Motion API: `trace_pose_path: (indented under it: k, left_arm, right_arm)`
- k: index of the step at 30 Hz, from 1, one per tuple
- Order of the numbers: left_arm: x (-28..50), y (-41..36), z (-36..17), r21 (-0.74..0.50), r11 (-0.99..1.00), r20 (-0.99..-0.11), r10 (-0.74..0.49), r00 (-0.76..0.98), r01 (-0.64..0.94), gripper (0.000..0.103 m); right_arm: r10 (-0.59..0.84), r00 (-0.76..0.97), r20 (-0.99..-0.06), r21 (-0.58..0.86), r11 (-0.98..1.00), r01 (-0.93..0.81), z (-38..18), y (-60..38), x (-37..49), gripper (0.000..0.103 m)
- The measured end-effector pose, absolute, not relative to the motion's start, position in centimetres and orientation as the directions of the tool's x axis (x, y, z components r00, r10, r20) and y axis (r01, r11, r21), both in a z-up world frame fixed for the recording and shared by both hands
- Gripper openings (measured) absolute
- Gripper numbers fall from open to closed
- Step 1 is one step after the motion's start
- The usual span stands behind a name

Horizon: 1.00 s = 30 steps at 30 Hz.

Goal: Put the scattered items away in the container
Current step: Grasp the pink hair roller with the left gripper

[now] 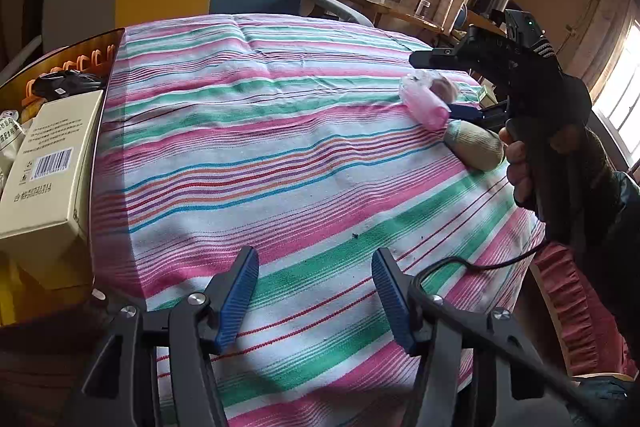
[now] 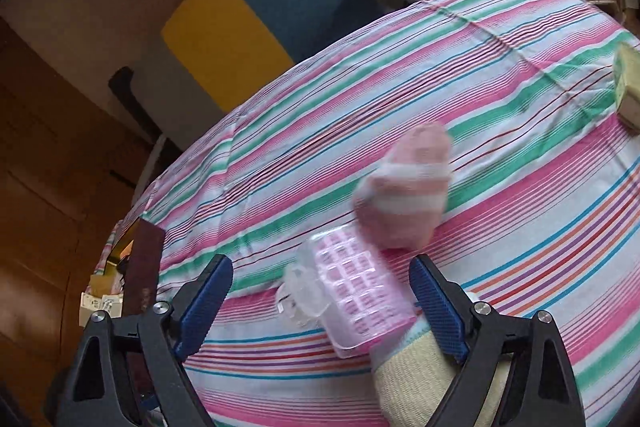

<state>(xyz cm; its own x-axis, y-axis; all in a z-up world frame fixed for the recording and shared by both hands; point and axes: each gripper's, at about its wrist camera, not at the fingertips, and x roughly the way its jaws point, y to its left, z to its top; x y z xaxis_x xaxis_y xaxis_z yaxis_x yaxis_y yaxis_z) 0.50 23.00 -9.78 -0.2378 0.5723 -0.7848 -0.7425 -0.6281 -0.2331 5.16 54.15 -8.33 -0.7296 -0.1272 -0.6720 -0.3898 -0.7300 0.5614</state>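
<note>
Right wrist view: the right gripper [image 2: 320, 301] hovers with jaws wide apart around a clear pink-gridded case [image 2: 352, 291] lying on the striped table [image 2: 520, 75] — pads not touching it — beside a pink striped sock [image 2: 404, 187]. Left wrist view: the left gripper [image 1: 316, 295], jaws apart and empty, hangs near the container [image 1: 96, 75] holding a cream box [image 1: 52, 167].

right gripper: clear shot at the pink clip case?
Probably yes. The right gripper is open, with the pink clip case lying between its fingers on the striped cloth. A cream sock and pink striped sock crowd it, so a pinch may catch fabric.
</note>
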Motion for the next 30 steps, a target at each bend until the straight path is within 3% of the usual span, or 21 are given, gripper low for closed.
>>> trace_pose_path:
  k: [9,12,17,25,30]
  left_arm:
    - [1.0,21.5,-9.5,-0.234,-0.652,-0.794,0.556,-0.245,-0.721,0.06]
    - [1.0,21.1,-9.4,-0.228,-0.653,-0.799,0.549,-0.245,-0.722,0.06]
    - [0.8,21.3,-9.1,-0.17,-0.651,-0.818,0.512,-0.263,-0.74,0.06]
    - [0.0,22.6,-9.2,-0.131,-0.637,-0.843,0.475,-0.253,-0.759,0.06]
    - [0.0,25.1,-7.9,-0.138,-0.606,-0.837,0.494,-0.235,-0.783,0.06]
  right_arm:
    - [-0.387,-0.73,-0.563,0.707,-0.683,-0.183,-8.0,46.7,3.8,0.095]
    - [-0.401,-0.761,-0.51,0.741,-0.654,-0.153,-7.0,46.3,4.8,0.095]
    - [-0.303,-0.815,-0.493,0.748,-0.626,-0.219,-5.6,49.4,8.6,0.095]
    - [-0.039,-0.827,-0.561,0.681,-0.59,-0.434,-5.5,57.1,18.7,0.096]
    - [0.042,-0.779,-0.626,0.628,-0.566,-0.535,-7.0,59.0,21.8,0.096]
